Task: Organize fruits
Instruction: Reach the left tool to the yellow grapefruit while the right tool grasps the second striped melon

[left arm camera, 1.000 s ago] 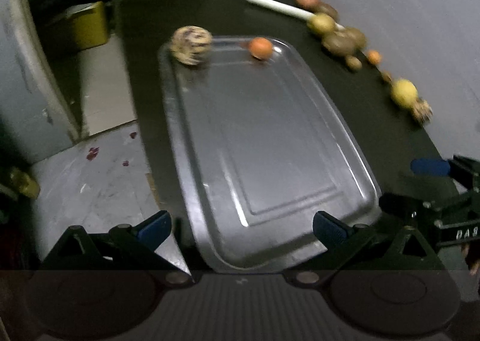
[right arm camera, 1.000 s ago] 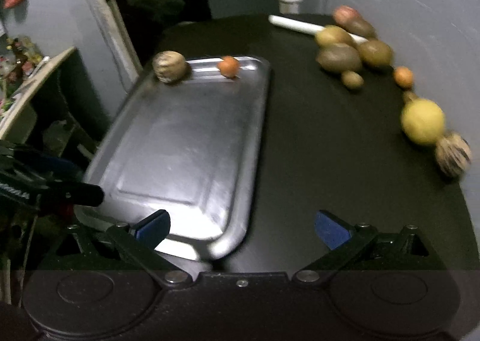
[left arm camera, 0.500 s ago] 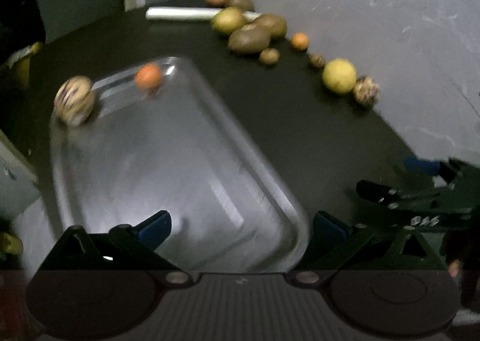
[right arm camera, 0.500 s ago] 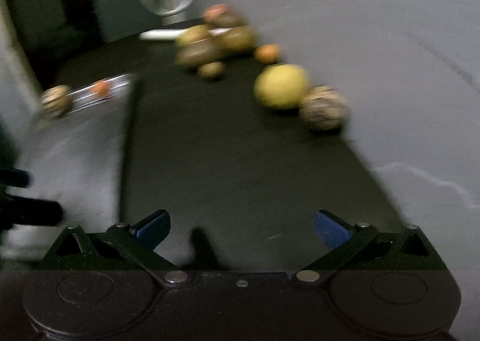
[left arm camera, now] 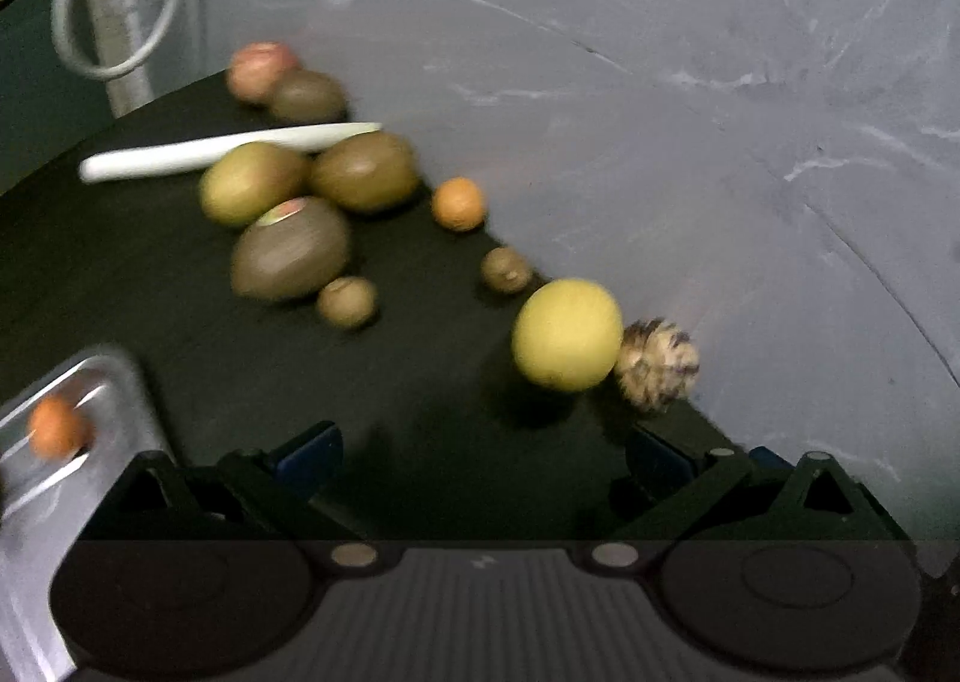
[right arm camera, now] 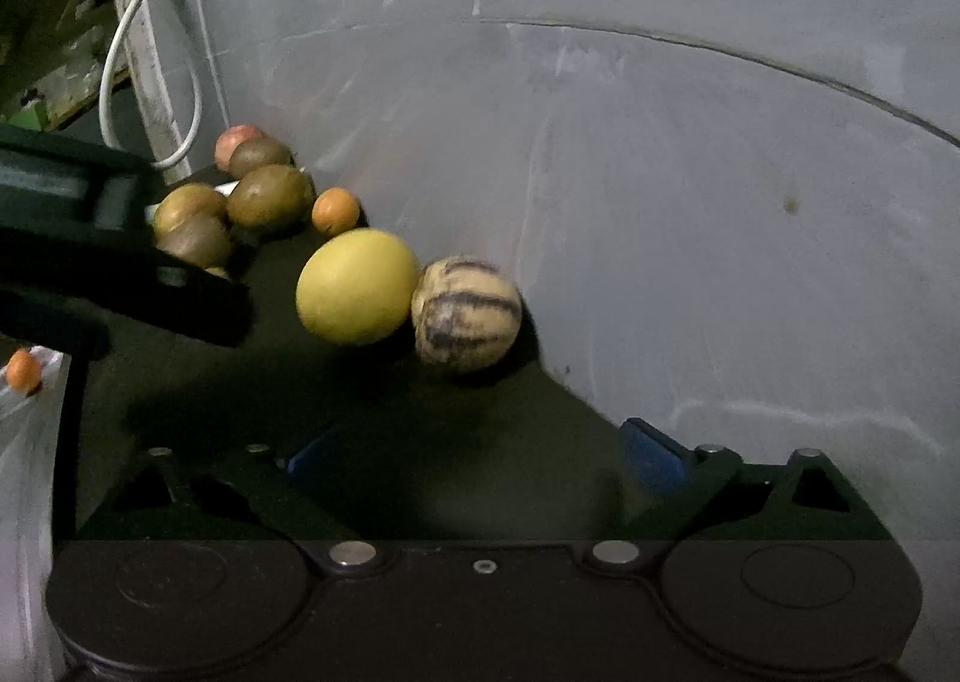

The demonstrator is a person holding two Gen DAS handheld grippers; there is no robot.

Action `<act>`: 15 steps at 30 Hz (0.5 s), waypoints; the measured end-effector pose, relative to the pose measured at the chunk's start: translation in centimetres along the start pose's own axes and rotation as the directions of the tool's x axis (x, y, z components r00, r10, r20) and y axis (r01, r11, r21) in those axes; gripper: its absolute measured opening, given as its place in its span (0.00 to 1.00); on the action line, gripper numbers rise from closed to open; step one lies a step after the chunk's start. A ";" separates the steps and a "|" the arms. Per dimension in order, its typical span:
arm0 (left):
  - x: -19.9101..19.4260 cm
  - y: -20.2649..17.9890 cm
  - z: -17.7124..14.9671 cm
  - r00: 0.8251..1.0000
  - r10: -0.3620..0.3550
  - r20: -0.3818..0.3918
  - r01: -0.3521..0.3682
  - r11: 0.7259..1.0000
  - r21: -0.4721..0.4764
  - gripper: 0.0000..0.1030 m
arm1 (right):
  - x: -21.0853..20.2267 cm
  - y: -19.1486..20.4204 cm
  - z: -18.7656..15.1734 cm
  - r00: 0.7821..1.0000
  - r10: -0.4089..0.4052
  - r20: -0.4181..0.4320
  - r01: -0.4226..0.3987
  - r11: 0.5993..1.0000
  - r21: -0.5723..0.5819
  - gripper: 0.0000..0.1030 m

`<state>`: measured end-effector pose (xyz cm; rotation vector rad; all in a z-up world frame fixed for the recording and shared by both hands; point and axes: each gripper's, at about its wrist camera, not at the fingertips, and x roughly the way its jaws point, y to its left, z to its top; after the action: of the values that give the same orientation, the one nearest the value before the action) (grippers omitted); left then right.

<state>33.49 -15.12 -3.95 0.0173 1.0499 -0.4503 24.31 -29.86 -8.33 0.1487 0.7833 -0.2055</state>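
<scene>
- Left wrist view: eleven fruits line the black table's far edge; one small orange sits on the tray.
- Left gripper: open wide, empty.
- Right gripper: open, empty, its jaws just closing a little.

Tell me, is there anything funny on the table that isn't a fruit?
Yes. A long white stick lies flat on the dark table among the fruits, next to a greenish fruit and a brown fruit. It is too blurry to tell what it is. Nothing looks spilled or broken.
</scene>
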 end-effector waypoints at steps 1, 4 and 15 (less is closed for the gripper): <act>0.7 -0.3 0.5 1.000 -0.008 -0.006 0.008 1.000 0.012 0.99 | 0.5 0.0 0.3 1.000 0.000 0.003 -0.001 1.000 0.004 0.88; 2.5 -1.2 1.8 1.000 -0.021 -0.013 0.022 0.999 0.034 0.99 | 1.6 -0.1 1.1 1.000 -0.002 0.012 0.001 1.000 0.024 0.82; 5.8 -1.3 4.0 0.997 -0.064 -0.049 0.065 0.998 0.016 0.85 | 4.1 0.7 2.3 1.000 0.005 0.028 -0.006 0.998 0.063 0.65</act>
<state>38.78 -19.25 -6.58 0.0098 1.0960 -0.5202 28.87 -30.18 -9.62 0.2075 0.7491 -0.2269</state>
